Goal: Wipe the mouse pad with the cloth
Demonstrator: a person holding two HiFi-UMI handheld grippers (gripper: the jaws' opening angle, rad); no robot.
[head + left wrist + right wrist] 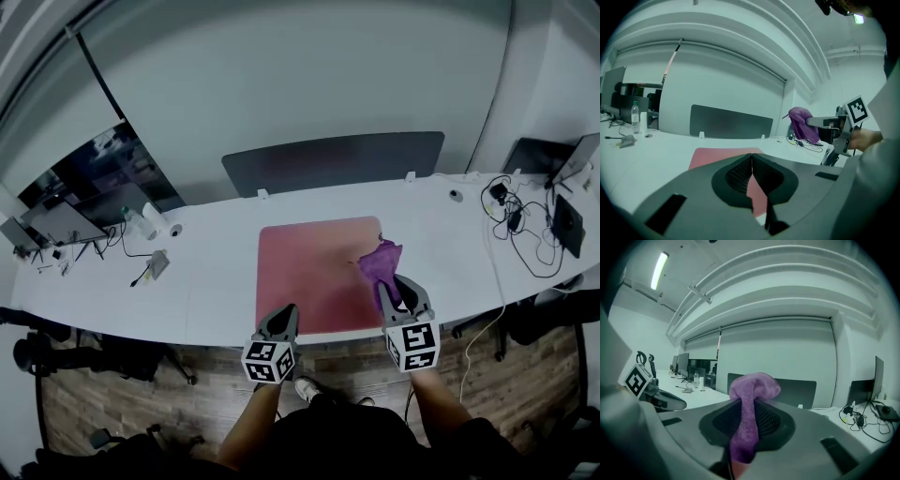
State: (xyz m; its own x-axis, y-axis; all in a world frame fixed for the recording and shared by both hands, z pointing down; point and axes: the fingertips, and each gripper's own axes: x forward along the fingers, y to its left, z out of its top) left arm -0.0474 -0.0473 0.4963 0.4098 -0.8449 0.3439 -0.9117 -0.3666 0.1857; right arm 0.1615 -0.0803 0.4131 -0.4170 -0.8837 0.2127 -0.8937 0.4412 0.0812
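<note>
A pinkish-red mouse pad lies flat on the white desk, its near edge at the desk's front. A purple cloth hangs bunched in my right gripper, which is shut on it and held up over the pad's right edge. The same cloth fills the right gripper view between the jaws. My left gripper is shut and holds nothing, near the pad's front edge. In the left gripper view the pad lies ahead and the cloth shows at the right.
A dark divider panel stands along the desk's back. Bottles and small items sit at the left, with monitors beyond. Cables and a charger lie at the right. Chairs and wooden floor are below the desk's front edge.
</note>
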